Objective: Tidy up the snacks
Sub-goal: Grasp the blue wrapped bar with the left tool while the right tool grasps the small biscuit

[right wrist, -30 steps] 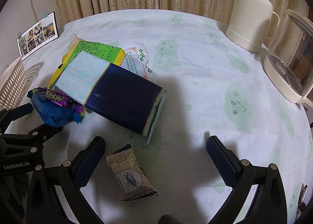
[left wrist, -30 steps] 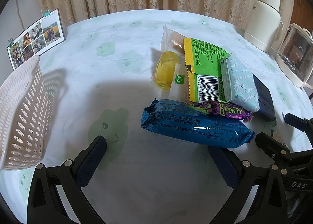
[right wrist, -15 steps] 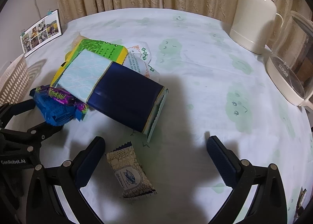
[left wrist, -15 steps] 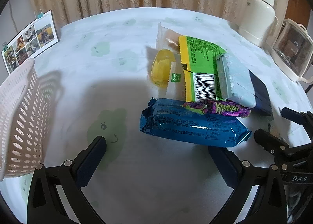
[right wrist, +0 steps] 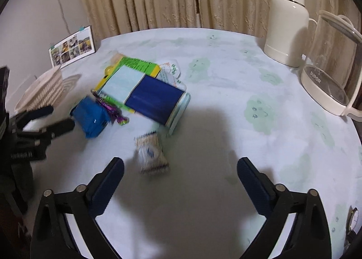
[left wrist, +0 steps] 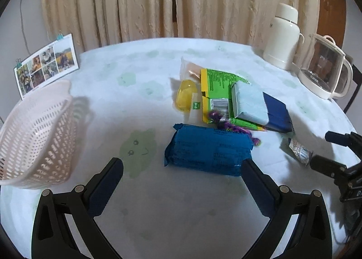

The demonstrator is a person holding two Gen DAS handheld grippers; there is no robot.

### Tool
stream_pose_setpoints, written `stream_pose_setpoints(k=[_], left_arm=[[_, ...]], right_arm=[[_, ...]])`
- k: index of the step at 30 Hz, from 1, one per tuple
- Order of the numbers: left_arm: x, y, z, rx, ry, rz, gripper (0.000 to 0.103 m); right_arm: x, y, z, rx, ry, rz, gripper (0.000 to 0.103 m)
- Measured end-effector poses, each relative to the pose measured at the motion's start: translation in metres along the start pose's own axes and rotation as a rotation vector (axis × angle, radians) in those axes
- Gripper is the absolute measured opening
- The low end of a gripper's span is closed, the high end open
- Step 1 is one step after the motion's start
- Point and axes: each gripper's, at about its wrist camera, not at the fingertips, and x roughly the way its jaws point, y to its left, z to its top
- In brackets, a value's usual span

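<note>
White basket sits far left on the tabletop. Left gripper hovers, fingers spread wide and empty, the blue packet just ahead. Snack pile behind it (purple candy blurred). Right gripper, fingers wide apart and holding nothing, hangs above a small patterned packet.

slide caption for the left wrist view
Open left gripper faces a blue snack pack, pink basket at its left.
</note>
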Motion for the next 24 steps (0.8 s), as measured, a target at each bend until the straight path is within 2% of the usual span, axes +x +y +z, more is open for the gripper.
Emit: stream_pose_setpoints(k=[4, 6, 12, 20, 24], left_arm=[[-0.006, 0.001, -0.003, 0.006, -0.005, -0.011, 0.102], [-0.01, -0.001, -0.003, 0.017, -0.014, -0.013, 0.102], [-0.003, -0.011, 0.005, 0.048, -0.014, -0.031, 0.103], [0.03, -0.023, 0.018, 0.069, 0.057, -0.093, 0.102], [0.043, -0.026, 0.021, 0.079, 0.112, -0.102, 0.102]], right_arm=[[0.002, 0.014, -0.004, -0.053, 0.019, 0.014, 0.083], [0.005, 0.02, -0.001, -0.071, 0.021, 0.022, 0.074], [0.019, 0.028, 0.009, -0.084, 0.043, 0.032, 0.062], [0.025, 0.027, 0.012, -0.072, 0.059, 0.044, 0.054], [0.025, 0.027, 0.013, -0.067, 0.057, 0.034, 0.046]])
